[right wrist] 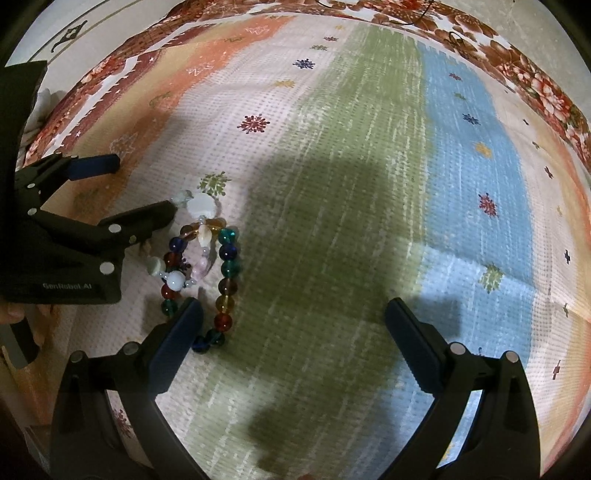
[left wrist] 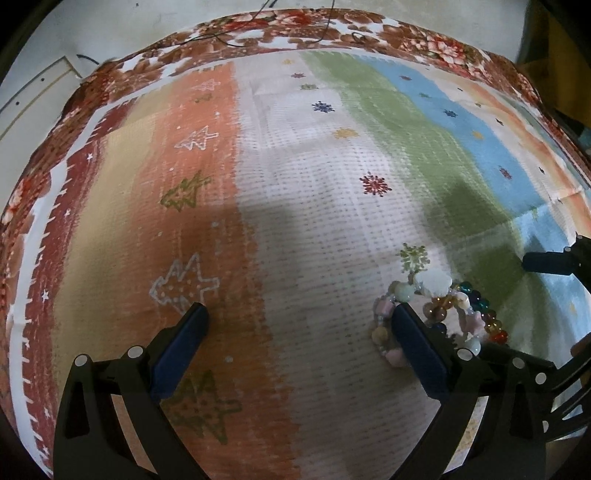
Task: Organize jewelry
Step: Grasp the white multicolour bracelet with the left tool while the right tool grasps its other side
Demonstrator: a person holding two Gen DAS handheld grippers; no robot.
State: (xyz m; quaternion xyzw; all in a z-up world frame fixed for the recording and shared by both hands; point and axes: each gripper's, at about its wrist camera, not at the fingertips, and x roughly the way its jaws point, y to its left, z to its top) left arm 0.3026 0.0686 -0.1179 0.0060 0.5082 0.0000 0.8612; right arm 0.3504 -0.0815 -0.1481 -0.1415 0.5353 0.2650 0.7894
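Note:
Two bracelets lie overlapping on the striped cloth. One has round glass beads in many colours (right wrist: 226, 273) (left wrist: 491, 317). The other has pale pink, white and shell-like beads (right wrist: 201, 210) (left wrist: 436, 282). My left gripper (left wrist: 301, 315) is open and empty; its right finger (left wrist: 417, 347) lies over the pale bracelet's left part. My right gripper (right wrist: 293, 310) is open and empty; its left finger (right wrist: 181, 336) rests beside the lower end of the colourful bracelet. The left gripper also shows in the right wrist view (right wrist: 144, 190), wide open next to the bracelets.
The striped cloth (left wrist: 295, 229) with snowflake and tree prints covers a floral-edged bed or table (left wrist: 295, 22). A thin black cable (left wrist: 325, 26) lies at the far edge. The right gripper's fingertip (left wrist: 546, 262) shows at the left view's right edge.

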